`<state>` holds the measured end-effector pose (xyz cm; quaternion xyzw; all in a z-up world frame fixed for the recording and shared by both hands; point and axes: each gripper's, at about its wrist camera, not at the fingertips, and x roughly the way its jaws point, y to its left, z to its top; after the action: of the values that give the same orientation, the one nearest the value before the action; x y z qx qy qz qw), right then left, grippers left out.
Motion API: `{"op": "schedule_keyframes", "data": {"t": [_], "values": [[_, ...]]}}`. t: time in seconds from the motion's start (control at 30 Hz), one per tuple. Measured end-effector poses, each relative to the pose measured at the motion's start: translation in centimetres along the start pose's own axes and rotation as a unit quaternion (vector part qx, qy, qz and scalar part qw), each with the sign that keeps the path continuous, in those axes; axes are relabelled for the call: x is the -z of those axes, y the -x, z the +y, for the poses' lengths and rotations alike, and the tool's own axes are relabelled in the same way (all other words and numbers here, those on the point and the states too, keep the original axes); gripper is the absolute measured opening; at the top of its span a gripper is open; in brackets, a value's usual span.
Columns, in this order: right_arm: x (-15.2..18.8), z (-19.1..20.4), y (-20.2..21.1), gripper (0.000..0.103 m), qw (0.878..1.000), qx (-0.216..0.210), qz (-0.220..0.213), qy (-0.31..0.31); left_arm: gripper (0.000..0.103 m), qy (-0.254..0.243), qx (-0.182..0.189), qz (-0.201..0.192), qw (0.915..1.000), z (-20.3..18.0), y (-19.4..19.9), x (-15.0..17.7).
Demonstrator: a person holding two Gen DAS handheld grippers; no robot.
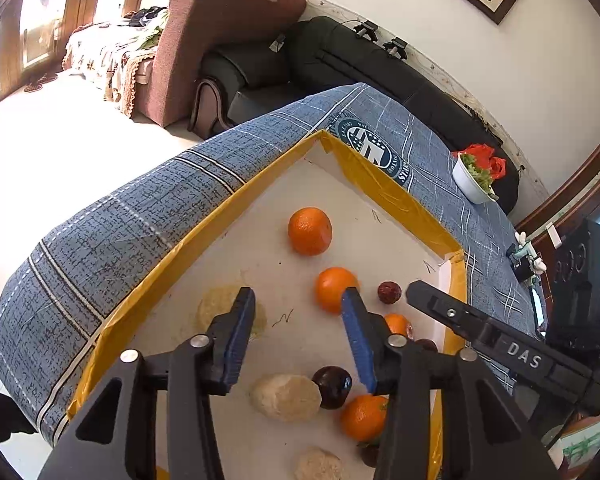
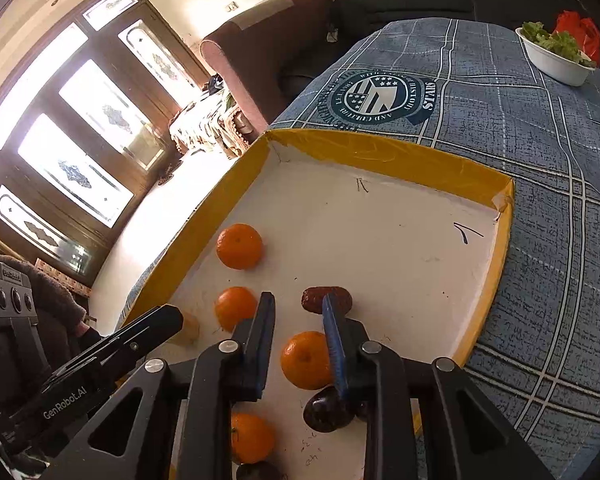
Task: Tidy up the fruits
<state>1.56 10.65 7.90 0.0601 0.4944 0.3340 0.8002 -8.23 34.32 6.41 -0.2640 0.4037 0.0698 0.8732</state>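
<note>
A white tray with a yellow rim (image 1: 384, 188) (image 2: 380, 152) lies on the blue cloth and holds several oranges (image 1: 310, 231) (image 2: 239, 246), dark red dates (image 1: 389, 293) (image 2: 326, 300), dark plums (image 1: 332, 386) (image 2: 326, 408) and pale beige lumps (image 1: 286, 397). My left gripper (image 1: 298, 306) is open and empty above the tray, an orange (image 1: 334, 289) just beyond its right finger. My right gripper (image 2: 298, 312) is open and empty over an orange (image 2: 306, 359), near a date. Each gripper shows in the other's view (image 1: 500, 344) (image 2: 112, 344).
A white bowl of greens (image 1: 474, 178) (image 2: 556, 56) with a red bag stands at the table's far end. Small items (image 1: 526, 258) lie at the right edge. A brown sofa (image 1: 220, 40) and a black couch (image 1: 340, 64) stand behind the table.
</note>
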Motion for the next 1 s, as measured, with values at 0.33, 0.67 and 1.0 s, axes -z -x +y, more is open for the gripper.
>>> {"op": "schedule_keyframes", "data": {"t": [0.33, 0.67, 1.0], "values": [[3.7, -0.5, 6.8, 0.058, 0.996, 0.02, -0.083, -0.004, 0.075, -0.003, -0.145, -0.123, 0.9818, -2.2, 5.2, 2.3], [9.7, -1.5, 12.0, 0.076, 0.985, 0.094, -0.136, 0.043, 0.093, -0.061, -0.213, -0.233, 0.9468, -7.3, 10.0, 5.3], [13.4, -4.7, 16.5, 0.078, 0.974, 0.129, -0.185, -0.002, 0.095, -0.08, -0.194, -0.274, 0.9386, -10.3, 12.4, 7.3]]}}
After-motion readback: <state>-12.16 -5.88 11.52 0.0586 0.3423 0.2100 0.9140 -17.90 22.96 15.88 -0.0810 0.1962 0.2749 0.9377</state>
